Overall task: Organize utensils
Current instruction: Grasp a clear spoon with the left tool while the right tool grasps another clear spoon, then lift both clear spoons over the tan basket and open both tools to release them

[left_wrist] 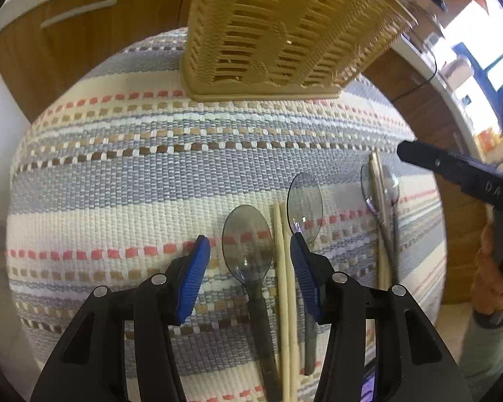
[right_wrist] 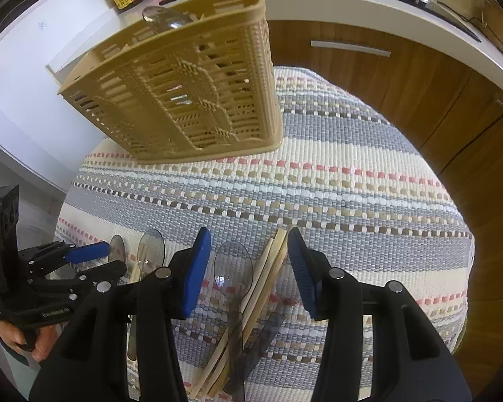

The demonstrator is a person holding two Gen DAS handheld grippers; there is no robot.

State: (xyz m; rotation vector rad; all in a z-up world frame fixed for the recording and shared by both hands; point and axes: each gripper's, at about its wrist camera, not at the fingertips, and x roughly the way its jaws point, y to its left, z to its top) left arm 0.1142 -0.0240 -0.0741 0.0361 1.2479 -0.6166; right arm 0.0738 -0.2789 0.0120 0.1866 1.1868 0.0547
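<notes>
Two tools wide open, gripping nothing. Left tool point(left_wrist: 249, 251) poised over a smoky spoon point(left_wrist: 251, 251) and chopsticks point(left_wrist: 283, 268) near the woven mat's point(left_wrist: 134, 174) front edge, handles running back toward the tool, bowls pointing at the beige basket point(left_wrist: 271, 40) by the far edge. Right tool point(right_wrist: 248, 261) straddling another spoon point(right_wrist: 233, 268) and chopsticks point(right_wrist: 268, 268), long axes likewise along the fingers. Likely next: closing crosswise on a handle, each tool nearest its own cluster.
</notes>
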